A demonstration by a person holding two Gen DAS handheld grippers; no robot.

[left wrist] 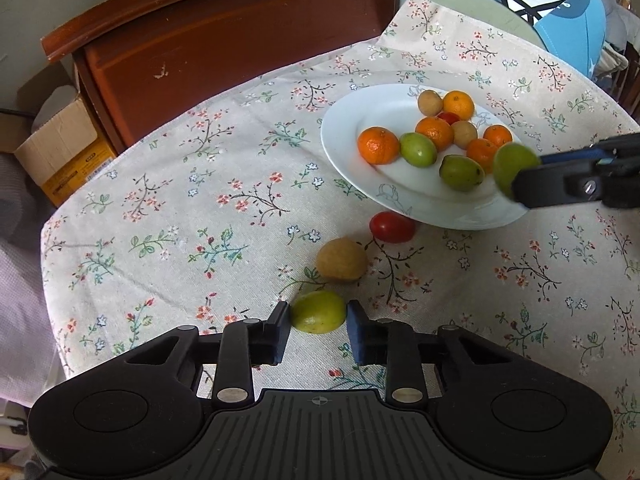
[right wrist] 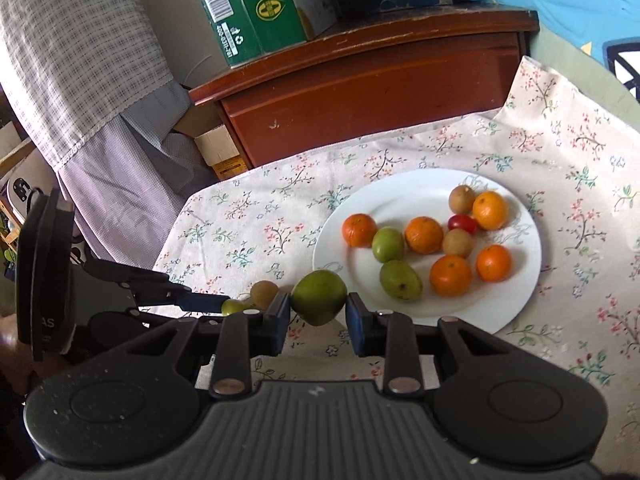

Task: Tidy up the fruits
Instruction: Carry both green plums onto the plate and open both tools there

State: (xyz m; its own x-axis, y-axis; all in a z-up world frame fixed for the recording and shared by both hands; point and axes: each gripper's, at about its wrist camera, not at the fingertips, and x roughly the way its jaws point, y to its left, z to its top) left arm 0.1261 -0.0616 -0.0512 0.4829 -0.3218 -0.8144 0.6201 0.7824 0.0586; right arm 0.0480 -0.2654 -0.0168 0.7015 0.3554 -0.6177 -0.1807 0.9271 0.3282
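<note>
A white plate (left wrist: 352, 128) (right wrist: 524, 264) on the floral tablecloth holds several oranges, green fruits, brown fruits and a red one. My left gripper (left wrist: 319, 314) sits low on the cloth, its pads touching both sides of a green fruit (left wrist: 319, 311). A brown fruit (left wrist: 341, 260) and a red fruit (left wrist: 391, 227) lie on the cloth just beyond it. My right gripper (right wrist: 318, 306) is shut on another green fruit (right wrist: 318, 296) and holds it in the air over the plate's near rim; this fruit also shows in the left wrist view (left wrist: 514, 168).
A brown wooden cabinet (right wrist: 372, 92) stands behind the table with a green carton (right wrist: 256, 4) on top. A cardboard box (left wrist: 60, 148) sits on the floor at left. A blue cushion (left wrist: 560, 4) lies at the back right. The left gripper's body (right wrist: 44, 272) shows at left.
</note>
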